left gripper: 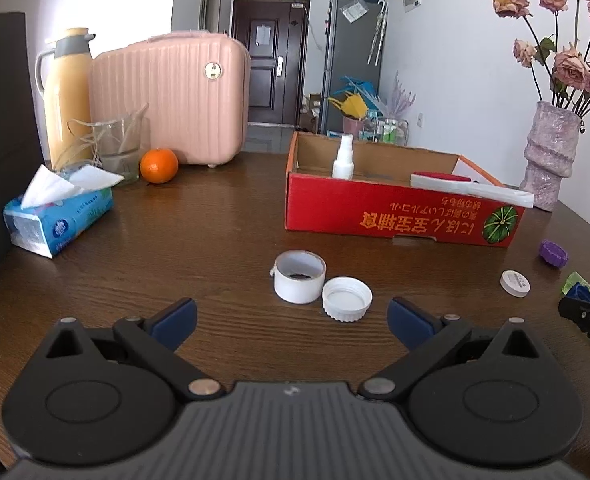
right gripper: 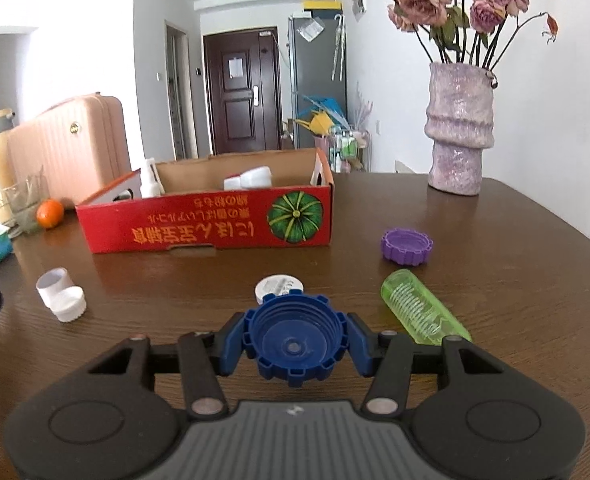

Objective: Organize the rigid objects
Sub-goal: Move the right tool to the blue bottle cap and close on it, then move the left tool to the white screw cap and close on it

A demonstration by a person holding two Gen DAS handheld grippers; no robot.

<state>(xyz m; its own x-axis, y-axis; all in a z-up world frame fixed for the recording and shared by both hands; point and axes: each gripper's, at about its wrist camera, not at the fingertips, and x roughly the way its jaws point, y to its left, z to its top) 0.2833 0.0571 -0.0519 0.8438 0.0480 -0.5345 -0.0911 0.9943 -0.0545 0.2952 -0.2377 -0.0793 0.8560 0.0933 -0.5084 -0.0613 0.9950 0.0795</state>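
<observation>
While the right gripper point(right gripper: 295, 346) is clamped on a blue ridged cap point(right gripper: 295, 340), open side up and lifted just above the wooden table point(right gripper: 515, 240), the left gripper point(left gripper: 293, 322) hovers with its jaws wide apart and nothing between them. Taking the red cardboard box point(right gripper: 199, 222) as landmark, a purple cap point(right gripper: 407, 246) sits off its pumpkin-printed corner, a green tube point(right gripper: 423, 308) nearer the camera than that, and a flat white lid point(right gripper: 279, 286) lies in front of the box, partly hidden behind the blue cap. A white tape roll point(left gripper: 299, 276) and a white cap point(left gripper: 347, 298) touch each other before the box's front wall, and inside it stand a spray bottle point(left gripper: 343, 158) and a red-and-white tool point(left gripper: 467, 186).

Wooden table point(left gripper: 215, 220) bearing red box point(left gripper: 395, 216)
</observation>
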